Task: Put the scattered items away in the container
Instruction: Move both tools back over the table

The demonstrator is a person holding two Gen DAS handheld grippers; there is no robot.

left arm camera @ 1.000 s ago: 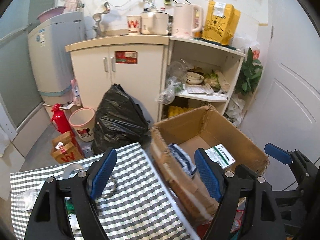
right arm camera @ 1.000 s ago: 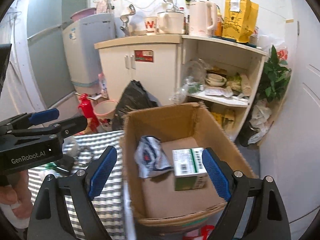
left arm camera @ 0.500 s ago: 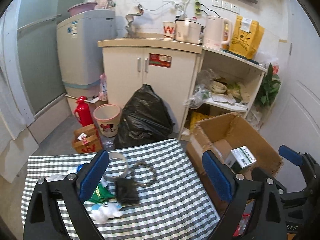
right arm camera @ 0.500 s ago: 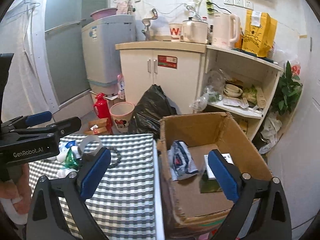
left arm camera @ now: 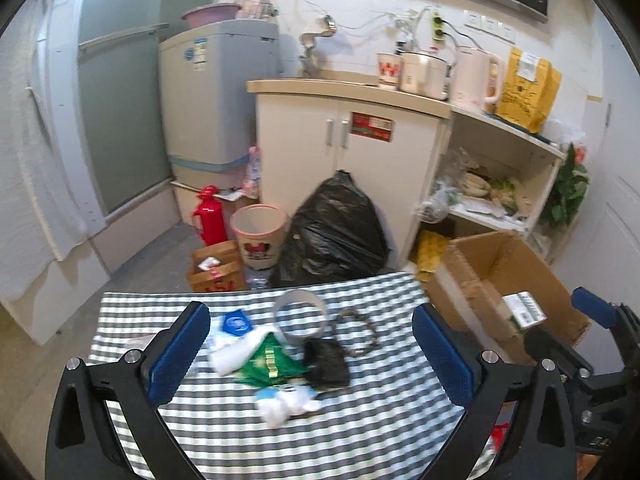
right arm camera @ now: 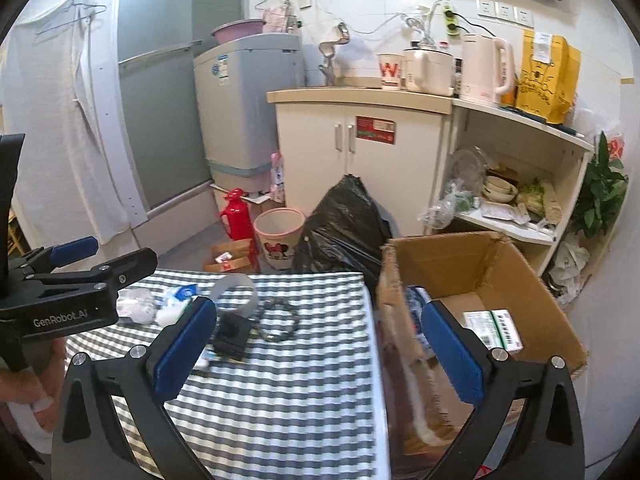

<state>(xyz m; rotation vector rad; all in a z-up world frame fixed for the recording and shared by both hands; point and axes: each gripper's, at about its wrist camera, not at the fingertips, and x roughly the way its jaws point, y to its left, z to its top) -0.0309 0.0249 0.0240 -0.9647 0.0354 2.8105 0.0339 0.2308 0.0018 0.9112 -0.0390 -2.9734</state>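
**Both grippers back over the table, pile in front of you**

Your left gripper (left arm camera: 310, 354) has swung away from the box (left arm camera: 560, 280): a second ago the box filled its view, and now the scattered pile on the table (left arm camera: 360, 432) sits between its fingers. That suggests the last drop is done and you are lining up the next pick. A white-green carton (right arm camera: 494, 330) and a dark bag (right arm camera: 414, 298) already lie in the box, so the task looks partly done.

Both sets of fingers stand wide apart and hold nothing.

The pile lies left of the box, on the checked cloth. Nearest the left fingers are the white wad (left arm camera: 286, 402), the green packet (left arm camera: 270, 360) and the black pouch (left arm camera: 326, 362). Beyond them, the tape ring (left arm camera: 301, 318) and the bead loop (left arm camera: 360, 332) sit nearer the box.

Your right gripper (right arm camera: 316, 356) straddles the table edge, its right finger over the box, the pouch just beyond its left finger.
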